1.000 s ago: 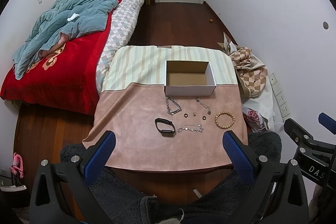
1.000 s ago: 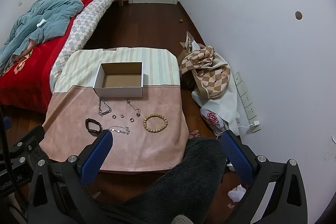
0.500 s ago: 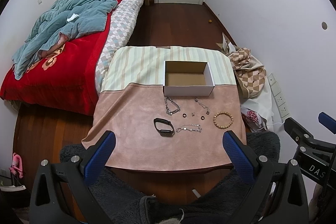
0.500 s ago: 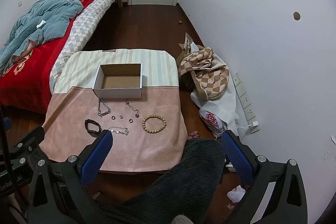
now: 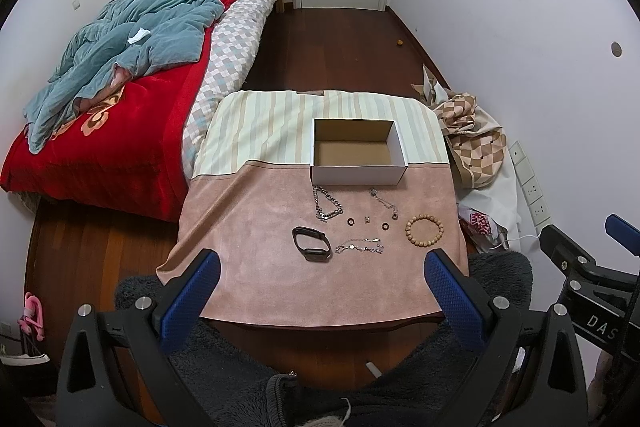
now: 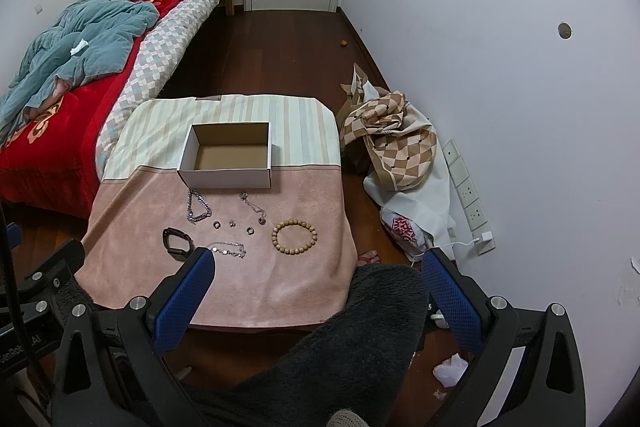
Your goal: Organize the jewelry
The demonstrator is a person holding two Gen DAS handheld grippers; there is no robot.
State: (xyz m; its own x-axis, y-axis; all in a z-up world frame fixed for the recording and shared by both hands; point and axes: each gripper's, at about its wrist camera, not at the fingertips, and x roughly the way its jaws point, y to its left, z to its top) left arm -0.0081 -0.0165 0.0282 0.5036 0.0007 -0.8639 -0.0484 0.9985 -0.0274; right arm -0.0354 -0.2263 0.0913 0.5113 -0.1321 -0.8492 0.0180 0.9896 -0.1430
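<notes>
An open white cardboard box [image 5: 358, 151] [image 6: 228, 155] stands empty on a small table with a pink and striped cloth [image 5: 248, 227] [image 6: 312, 259]. In front of it lie a silver chain [image 5: 326, 203] [image 6: 198, 207], a thin necklace [image 5: 384, 203] [image 6: 253, 207], three small rings [image 5: 368, 221] [image 6: 233, 223], a black band [image 5: 311, 243] [image 6: 177, 243], a silver bracelet [image 5: 359, 247] [image 6: 226, 249] and a wooden bead bracelet [image 5: 425, 229] [image 6: 294, 236]. My left gripper [image 5: 320, 291] and right gripper [image 6: 318, 291] are open, empty, held above the table's near edge.
A bed with a red cover and blue quilt [image 5: 120, 75] stands left of the table. A checkered cloth pile and bags [image 6: 396, 155] lie on the floor to the right by the wall. A dark fleece garment [image 6: 360, 347] is below the grippers.
Both grippers have drifted slightly; the table and jewelry sit a little lower and nearer in both views. Nothing on the table has moved.
</notes>
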